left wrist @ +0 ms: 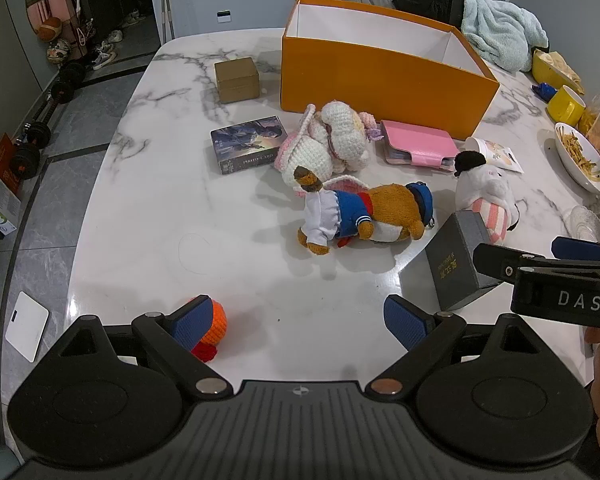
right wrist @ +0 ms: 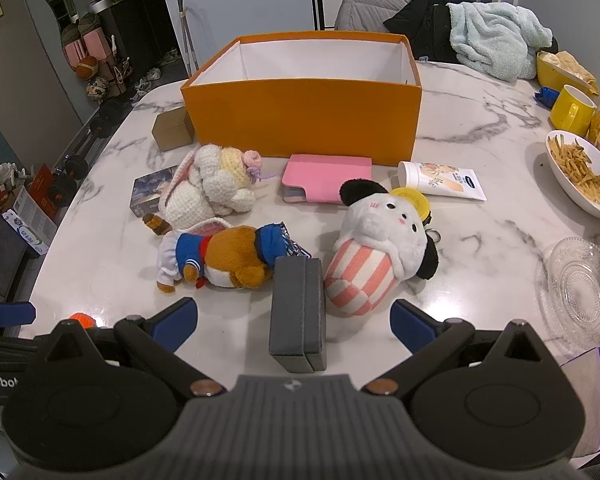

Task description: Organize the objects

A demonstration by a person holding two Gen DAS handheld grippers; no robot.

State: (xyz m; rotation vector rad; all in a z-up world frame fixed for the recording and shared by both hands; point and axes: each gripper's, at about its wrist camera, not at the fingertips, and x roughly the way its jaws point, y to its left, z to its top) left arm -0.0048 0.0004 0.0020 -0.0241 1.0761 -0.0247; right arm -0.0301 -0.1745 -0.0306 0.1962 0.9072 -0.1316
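Both the left gripper (left wrist: 298,322) and right gripper (right wrist: 294,322) are spread wide, empty. The grey box (right wrist: 298,312), at 12 o'clock, could be toppled by a skewed grasp.

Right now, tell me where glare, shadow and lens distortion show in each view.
Left wrist view: glare on the marble table at its near left edge; the brown bear toy casts a soft shadow toward the camera; the table edge bows from the fisheye. Right wrist view: a bright spot beside the orange ball; the orange box shades the table before it; corners are black.
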